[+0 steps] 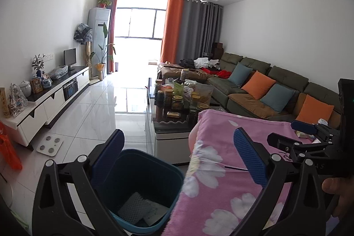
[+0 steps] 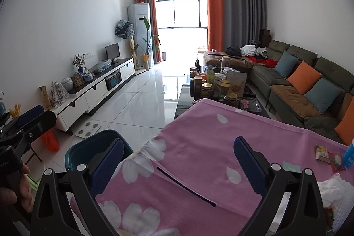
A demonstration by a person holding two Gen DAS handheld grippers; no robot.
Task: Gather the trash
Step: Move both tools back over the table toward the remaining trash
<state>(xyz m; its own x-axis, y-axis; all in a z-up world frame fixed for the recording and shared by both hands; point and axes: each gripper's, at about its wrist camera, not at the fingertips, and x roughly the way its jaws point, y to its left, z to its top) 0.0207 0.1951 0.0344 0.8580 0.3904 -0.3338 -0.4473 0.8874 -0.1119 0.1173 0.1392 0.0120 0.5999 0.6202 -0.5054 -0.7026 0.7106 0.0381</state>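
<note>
A living room is seen past a tabletop draped in a pink flowered cloth, the landmark here; a teal bin stands on the floor just beside the cloth's left edge, with a grey textured pad and some paper already lying in it; the trash still to be collected lies on the cloth toward its right edge. There one white crumpled wad, one snack wrapper, one red packet, one small teal slip and part of one blue carton are counted; one thin dark stick lies alone near the cloth's middle.

The left gripper is held above the cloth's left edge and the bin, its jaws spread wide with nothing between them; the right gripper is held over the cloth's middle, jaws likewise at their widest and empty, the stick lying below them untouched.

The step in hand is judged to be a fresh pick; it would be done well if the right jaws were lowered flat over the stick, or carried to the right-edge litter, and closed without the cloth being pinched.
</note>
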